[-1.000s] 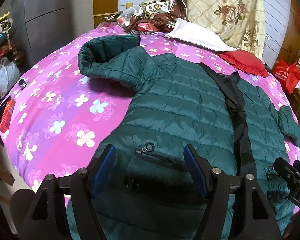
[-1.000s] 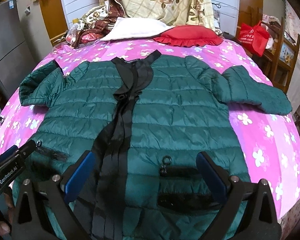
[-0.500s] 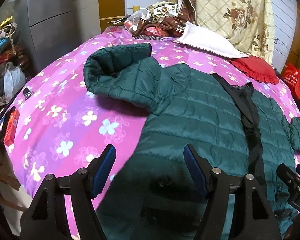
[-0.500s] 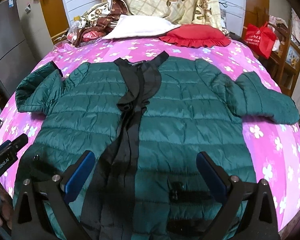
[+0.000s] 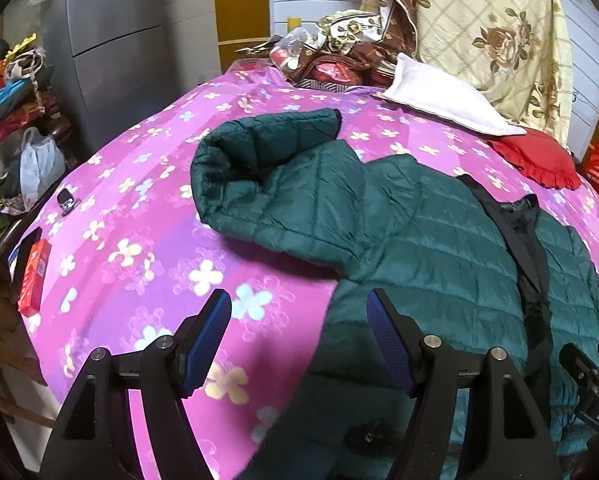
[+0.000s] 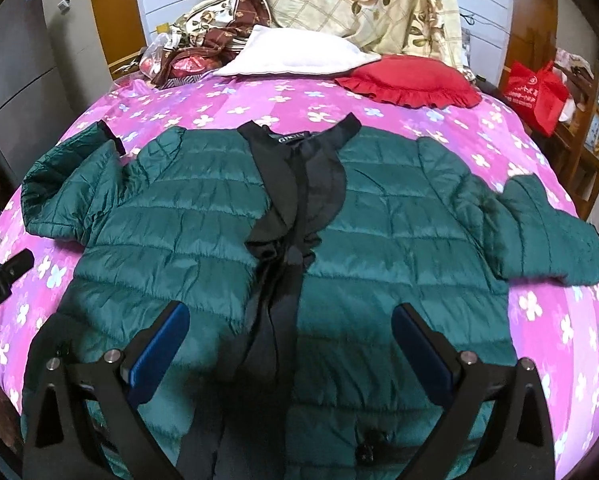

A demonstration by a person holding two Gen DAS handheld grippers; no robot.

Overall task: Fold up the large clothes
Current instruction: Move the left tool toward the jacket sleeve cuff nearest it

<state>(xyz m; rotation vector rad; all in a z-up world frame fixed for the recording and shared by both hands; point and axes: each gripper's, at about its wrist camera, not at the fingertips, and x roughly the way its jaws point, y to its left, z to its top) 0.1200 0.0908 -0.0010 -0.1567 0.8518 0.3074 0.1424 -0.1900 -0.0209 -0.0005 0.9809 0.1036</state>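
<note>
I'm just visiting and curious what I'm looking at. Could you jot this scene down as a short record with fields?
Garment: green puffer jacket, spread flat, front up
Opening: black front band down the middle
Sleeves: both out to the sides, the one on the picture's left bent back
Surface: pink flowered bedspread
Behind the jacket: white pillow, red cushion
Left tool: open, empty
Right tool: open, empty, over the hem

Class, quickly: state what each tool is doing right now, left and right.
Left tool: open, holding nothing, above the green puffer jacket's edge.
Right tool: open, holding nothing, over the jacket.
</note>
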